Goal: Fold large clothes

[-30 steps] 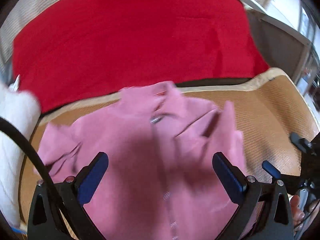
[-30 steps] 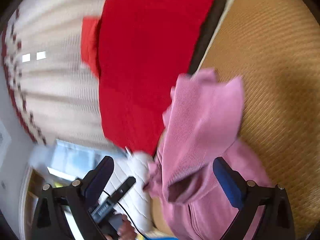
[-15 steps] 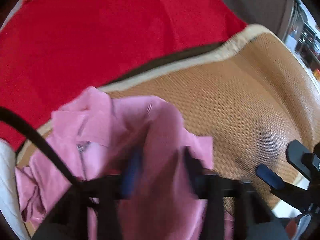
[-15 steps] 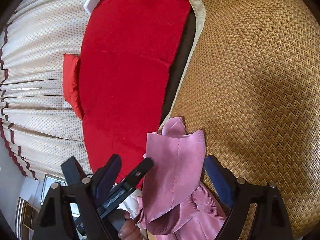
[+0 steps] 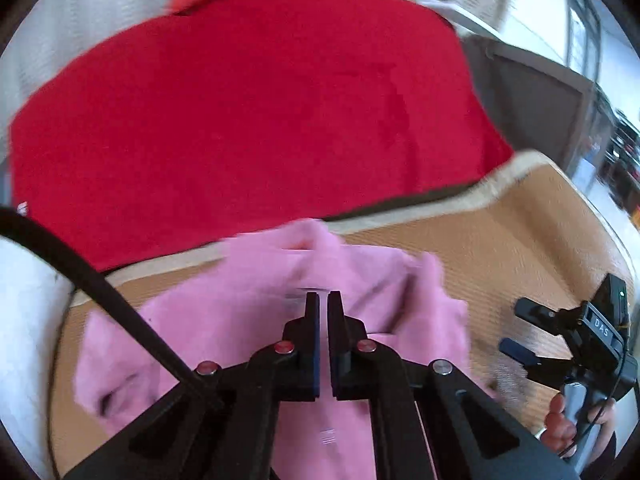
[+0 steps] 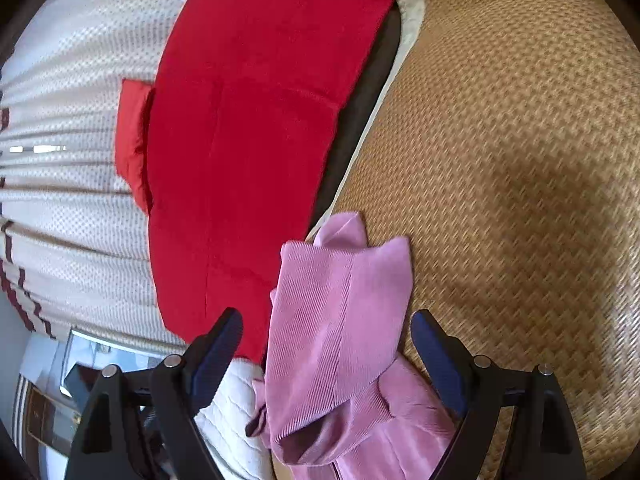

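Note:
A pink ribbed garment (image 5: 224, 328) lies crumpled on a woven tan mat (image 5: 500, 248). My left gripper (image 5: 323, 300) is shut, its fingertips pinching a raised fold of the pink cloth near the middle of the garment. In the right wrist view a folded flap of the garment (image 6: 336, 272) stands up between the fingers of my right gripper (image 6: 326, 332), which is open wide and clear of the cloth on both sides. The right gripper (image 5: 520, 330) also shows at the right edge of the left wrist view, held by a hand (image 5: 560, 420).
A red blanket (image 5: 240, 120) covers the surface behind the mat (image 6: 500, 160). White quilted cloth (image 5: 24, 320) lies to the left of the garment. A cream curtain (image 6: 72, 200) hangs behind. A black cable (image 5: 100, 280) crosses the left wrist view.
My left gripper went from wide open to shut on the pink cloth and rose a little. My right gripper stayed open and shifted slightly; the pink flap still stands between its fingers.

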Motion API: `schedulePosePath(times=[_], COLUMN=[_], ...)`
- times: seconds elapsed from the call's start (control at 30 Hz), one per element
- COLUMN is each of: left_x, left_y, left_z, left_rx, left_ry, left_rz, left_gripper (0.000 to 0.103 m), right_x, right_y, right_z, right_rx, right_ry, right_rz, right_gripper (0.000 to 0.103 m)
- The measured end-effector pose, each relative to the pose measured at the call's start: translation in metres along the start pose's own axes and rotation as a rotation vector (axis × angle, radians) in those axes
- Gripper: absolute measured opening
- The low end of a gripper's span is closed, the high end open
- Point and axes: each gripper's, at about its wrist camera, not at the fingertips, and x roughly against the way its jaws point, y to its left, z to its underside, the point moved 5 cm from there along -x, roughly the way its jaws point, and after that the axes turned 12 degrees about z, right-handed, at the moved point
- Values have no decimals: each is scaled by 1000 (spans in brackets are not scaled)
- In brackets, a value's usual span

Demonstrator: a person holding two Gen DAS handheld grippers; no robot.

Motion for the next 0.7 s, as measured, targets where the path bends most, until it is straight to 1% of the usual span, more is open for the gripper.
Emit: schedulePosePath(times=[0.03,0.07,0.1,0.13,0.17,0.2,0.27,0.33,0.37,0.47,0.5,0.6,0.63,0.67,0.7], left_x=[2,2,-1,-5,-9,-14,-24,-40,-50,-87,-102,-132,-141,-144,-146], left_y=[8,12,14,13,9,0,-18,-39,-50,-79,-85,-98,-99,-98,-99], left_z=[2,4,7,9,10,10,9,5,3,0,2,6,8,11,14], left_rx=[13,35,61,84,95,91,55,4,-17,-66,-84,-141,-155,-157,-155], left_ry=[18,42,67,92,106,106,104,128,144,230,267,324,344,352,367], left_rz=[-7,8,35,62,79,95,130,159,165,184,170,103,77,70,86], left_gripper=[4,10,28,41,67,76,76,76,76,76,76,76,70,37,4], right_x=[-4,-6,-7,-8,-8,-8,-9,-6,-5,-1,1,3,4,5,5], right_y=[2,3,3,4,5,6,6,2,-2,-13,-16,-22,-23,-24,-24], right_z=[3,5,7,8,9,8,4,-2,-6,-16,-18,-24,-26,-27,-27], right_rx=[-1,-11,-24,-35,-41,-41,-43,-57,-68,-102,-109,-121,-120,-117,-115], right_ry=[0,0,-1,-7,-19,-31,-52,-65,-70,-73,-69,-66,-66,-66,-65], right_rz=[2,-4,-15,-23,-26,-25,-18,-17,-16,-11,-10,-2,-1,1,3], right_gripper=[88,88,88,88,88,88,88,88,88,88,88,88,88,88,88])
